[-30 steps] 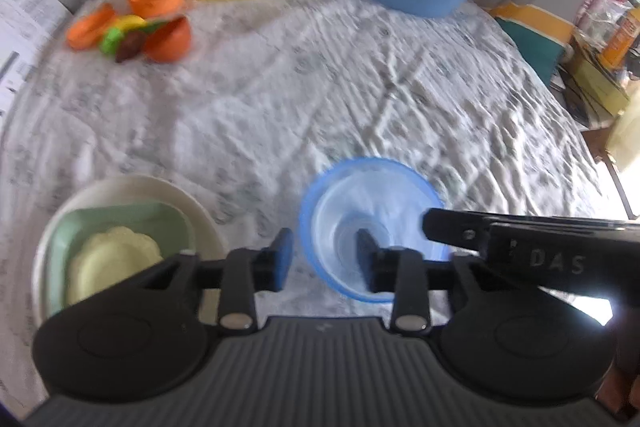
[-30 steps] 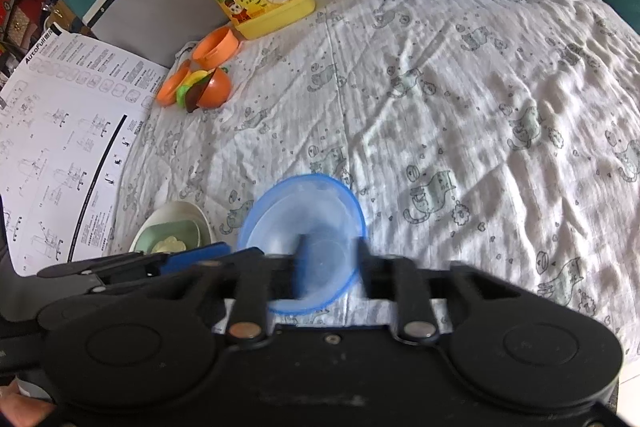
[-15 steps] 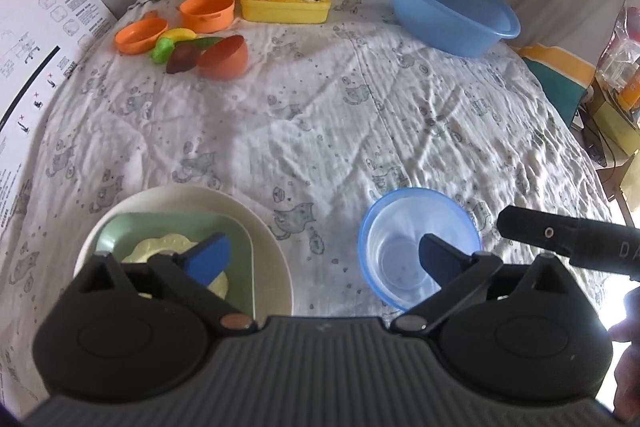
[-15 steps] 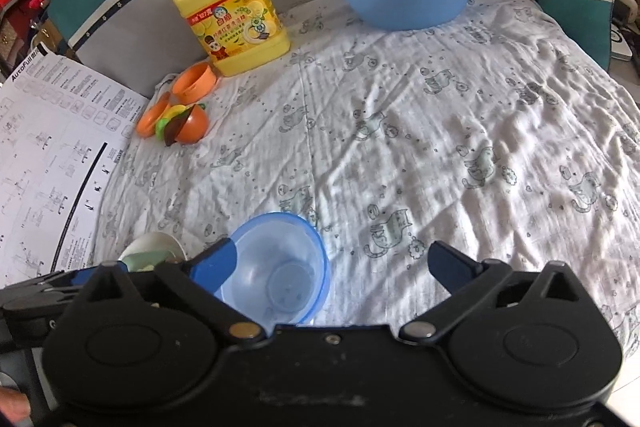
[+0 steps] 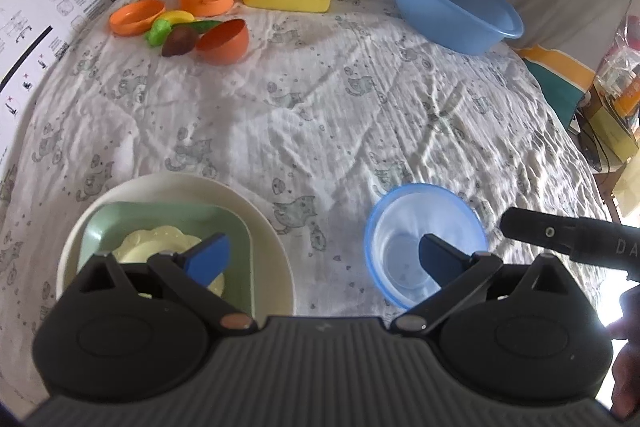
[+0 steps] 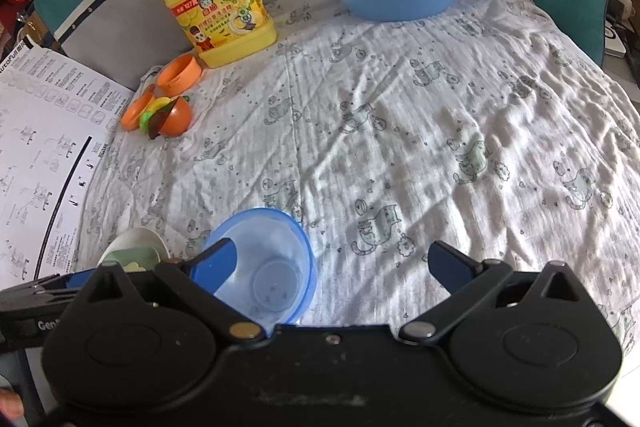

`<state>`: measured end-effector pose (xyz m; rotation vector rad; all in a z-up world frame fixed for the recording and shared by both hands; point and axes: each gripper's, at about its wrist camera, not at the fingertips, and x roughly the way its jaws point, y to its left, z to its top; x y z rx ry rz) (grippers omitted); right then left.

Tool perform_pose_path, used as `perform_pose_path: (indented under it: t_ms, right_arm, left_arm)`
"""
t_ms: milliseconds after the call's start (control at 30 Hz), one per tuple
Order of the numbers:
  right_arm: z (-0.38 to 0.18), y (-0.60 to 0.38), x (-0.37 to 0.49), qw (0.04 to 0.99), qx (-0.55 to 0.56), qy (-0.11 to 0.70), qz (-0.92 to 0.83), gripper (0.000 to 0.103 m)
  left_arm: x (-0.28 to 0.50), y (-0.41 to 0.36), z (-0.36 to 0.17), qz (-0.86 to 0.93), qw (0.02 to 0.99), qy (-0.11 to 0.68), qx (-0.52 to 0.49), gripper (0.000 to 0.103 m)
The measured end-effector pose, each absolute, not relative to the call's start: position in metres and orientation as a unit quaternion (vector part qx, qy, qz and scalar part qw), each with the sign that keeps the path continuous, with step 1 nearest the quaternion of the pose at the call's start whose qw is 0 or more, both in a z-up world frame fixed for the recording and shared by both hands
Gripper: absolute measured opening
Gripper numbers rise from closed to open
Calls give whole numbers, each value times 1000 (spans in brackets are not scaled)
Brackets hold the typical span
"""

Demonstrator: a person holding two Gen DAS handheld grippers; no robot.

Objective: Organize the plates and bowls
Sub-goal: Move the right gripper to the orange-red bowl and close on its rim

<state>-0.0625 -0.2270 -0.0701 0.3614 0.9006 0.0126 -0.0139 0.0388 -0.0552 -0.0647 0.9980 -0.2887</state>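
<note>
A crinkled white muslin cloth [image 5: 320,115] with cat prints covers the table. Near its front edge, a round cream plate [image 5: 272,227] holds a square green dish [image 5: 168,219]; beside it stands a small translucent blue bowl [image 5: 424,223], empty. The left hand-held gripper [image 5: 324,255] and right hand-held gripper [image 6: 332,263] gape wide, holding nothing.

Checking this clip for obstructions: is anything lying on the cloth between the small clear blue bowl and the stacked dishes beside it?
Nothing visible. Only bare printed cloth separates the small blue bowl from the white plate holding the green dish. Both the left gripper and right gripper are open and empty.
</note>
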Motion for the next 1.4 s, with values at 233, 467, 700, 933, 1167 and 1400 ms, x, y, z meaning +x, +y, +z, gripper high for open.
perform_pose_path:
  t_ms: [233, 467, 700, 933, 1167, 1400]
  right_arm:
    - [-61, -214, -40, 888, 161, 431, 21, 103]
    - [-43, -183, 4, 891, 153, 424, 44, 103]
    - [-36, -140, 63, 894, 141, 421, 58, 103]
    - [-37, -99, 135, 888, 145, 431, 70, 86]
    - [-53, -64, 196, 874, 144, 453, 97, 65]
    - [-77, -49, 229, 862, 142, 473, 112, 24]
  left_arm:
    - [7, 65, -52, -116, 876, 466, -45, 103]
    - [43, 110, -38, -76, 893, 439, -62, 103]
    - [93, 148, -37, -45, 902, 423, -73, 103]
    - [143, 161, -48, -37, 904, 420, -69, 102]
    - [177, 158, -62, -50, 905, 419, -57, 94]
    - [197, 159, -77, -60, 897, 431, -71, 78]
